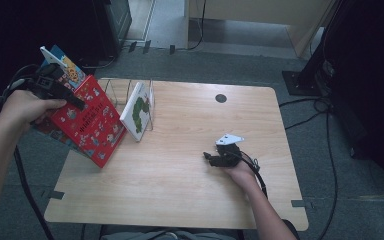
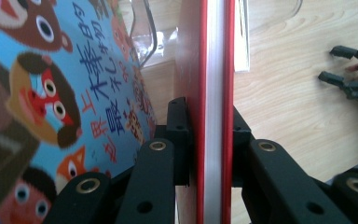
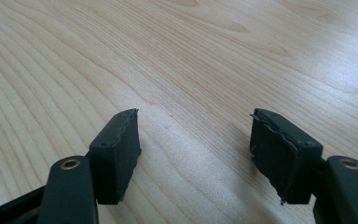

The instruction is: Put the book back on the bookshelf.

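Wooden table (image 1: 180, 170); wire book rack (image 1: 125, 92) (holding a book (image 1: 137, 110)) on it.

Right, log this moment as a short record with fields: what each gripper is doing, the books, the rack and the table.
left gripper: shut on the red picture book, jaws clamping its edge
red picture book: tilted, lower corner on or close above the wooden table at its left edge
blue picture book: behind the red one, beside the gripper
right gripper: open, low over bare tabletop, holding nothing
white picture book: leaning in the wire book rack
wire book rack: at the table's far left
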Motion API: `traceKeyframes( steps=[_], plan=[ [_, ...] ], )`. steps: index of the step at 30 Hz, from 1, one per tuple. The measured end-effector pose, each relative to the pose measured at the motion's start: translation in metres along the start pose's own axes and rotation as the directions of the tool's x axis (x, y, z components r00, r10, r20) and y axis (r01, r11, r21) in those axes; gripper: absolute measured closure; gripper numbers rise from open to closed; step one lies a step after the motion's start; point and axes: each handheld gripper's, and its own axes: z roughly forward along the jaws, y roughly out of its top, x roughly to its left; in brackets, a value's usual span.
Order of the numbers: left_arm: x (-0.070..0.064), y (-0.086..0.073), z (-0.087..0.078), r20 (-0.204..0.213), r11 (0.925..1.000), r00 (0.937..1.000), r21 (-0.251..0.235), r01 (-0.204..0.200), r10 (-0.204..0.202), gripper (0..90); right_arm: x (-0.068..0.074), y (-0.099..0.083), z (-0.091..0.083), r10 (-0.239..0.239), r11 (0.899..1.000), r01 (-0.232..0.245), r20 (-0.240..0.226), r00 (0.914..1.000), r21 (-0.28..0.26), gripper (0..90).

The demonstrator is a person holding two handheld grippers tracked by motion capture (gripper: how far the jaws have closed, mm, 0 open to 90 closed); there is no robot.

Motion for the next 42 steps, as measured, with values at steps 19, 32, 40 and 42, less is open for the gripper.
traceKeyframes(
  steps=[19, 32, 40, 42],
  plan=[
    [0.007, 0.038, 0.016, -0.004, 0.9981, 0.9995, -0.052, 0.032, -0.032, 79.2, 0.002, 0.002, 0.003, 0.013, 1.000, -0.013, 0.013, 0.9998, -0.001, 32.4],
    [0.007, 0.047, 0.022, 0.007, 0.9990, 0.9996, -0.035, 0.028, -0.027, 77.7, 0.002, 0.003, 0.004, 0.019, 1.000, -0.019, 0.022, 0.9996, 0.001, 32.4],
    [0.007, 0.050, 0.026, 0.045, 1.0000, 0.9989, 0.001, 0.008, -0.008, 75.9, 0.002, 0.002, 0.002, 0.028, 1.000, -0.028, 0.035, 0.9990, -0.001, 32.3],
    [0.008, 0.051, 0.026, 0.032, 0.9998, 0.9993, 0.001, 0.019, -0.019, 77.8, 0.002, 0.001, 0.002, 0.029, 1.000, -0.030, 0.035, 0.9989, 0.000, 32.3]
  ],
)
